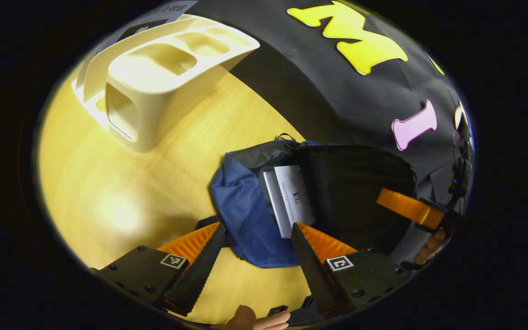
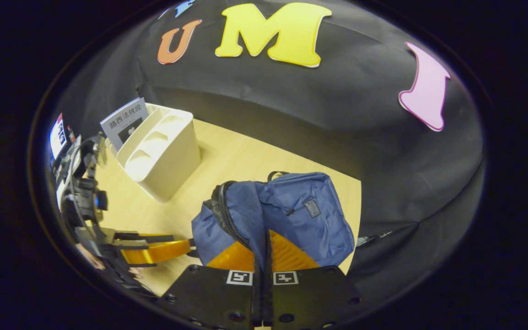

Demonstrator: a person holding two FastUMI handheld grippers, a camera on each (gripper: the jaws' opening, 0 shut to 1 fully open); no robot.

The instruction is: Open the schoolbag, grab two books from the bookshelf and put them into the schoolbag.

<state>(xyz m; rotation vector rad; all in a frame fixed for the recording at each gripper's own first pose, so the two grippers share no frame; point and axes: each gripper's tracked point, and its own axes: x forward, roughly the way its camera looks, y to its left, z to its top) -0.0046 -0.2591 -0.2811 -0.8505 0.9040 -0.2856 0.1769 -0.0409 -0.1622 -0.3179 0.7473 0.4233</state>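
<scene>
Bag lying on table, soft & floppy, books already showing inside. R gripper pinching flap shut-tight; L gripper hanging wide open over bag mouth. Shelf near.

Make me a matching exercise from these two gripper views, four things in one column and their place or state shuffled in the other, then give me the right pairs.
Things:
1. left gripper
2. right gripper
3. two white books
4. book with the dark cover picture

Place or state:
A. standing in the cream bookshelf
B. fingers closed on a fold of the blue schoolbag
C. inside the open schoolbag
D. fingers spread wide, holding nothing

Pairs: 1-D, 2-B, 3-C, 4-A
</scene>
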